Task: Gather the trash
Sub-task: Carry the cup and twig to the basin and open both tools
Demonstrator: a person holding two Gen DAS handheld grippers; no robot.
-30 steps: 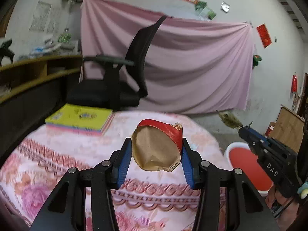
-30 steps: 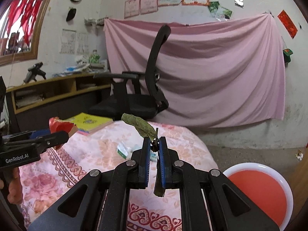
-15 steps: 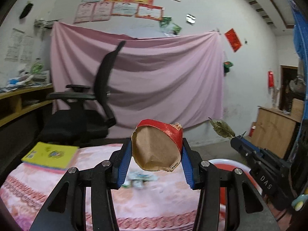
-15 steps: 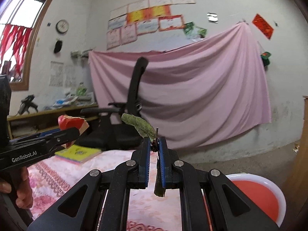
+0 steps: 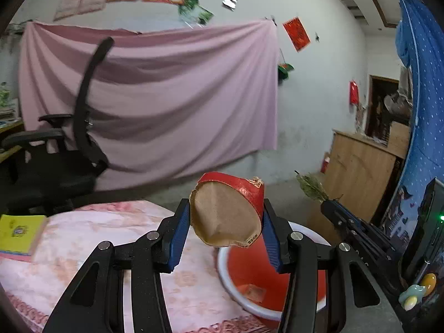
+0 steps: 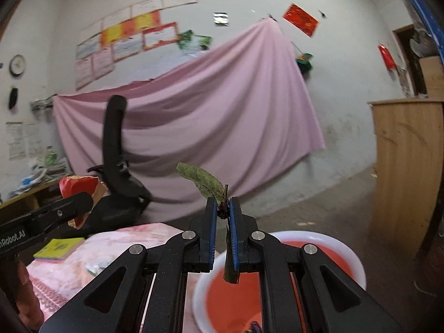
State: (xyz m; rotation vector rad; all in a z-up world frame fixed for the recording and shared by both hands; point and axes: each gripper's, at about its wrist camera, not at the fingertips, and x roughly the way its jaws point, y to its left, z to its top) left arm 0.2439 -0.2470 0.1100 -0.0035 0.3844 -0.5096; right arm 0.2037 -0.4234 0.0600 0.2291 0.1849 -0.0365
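between the blue pads of the left gripper (image 5: 226,231) sits a crushed red paper cup (image 5: 227,213), brown inside facing the camera, clamped on both sides and held in the air. the right gripper (image 6: 222,229) is closed on the stem of a dry green leaf (image 6: 204,180), whose blade sticks up above the pads while another piece hangs below them. both loads hang near the rim of a red basin (image 5: 277,272) with a white edge, which stands on the floor just beside the table (image 5: 111,249); a small scrap lies inside it. the table wears a pink flowered cloth, with a yellow book (image 5: 19,233) near its far left edge and some small wrappers (image 6: 97,266), blurred, in the right wrist view. beyond the table's rounded edge stands a black office chair (image 5: 55,149) before a pink sheet (image 5: 166,97) pinned to the wall. to the right the grey floor runs open toward a wooden cabinet (image 5: 358,172) and a doorway.
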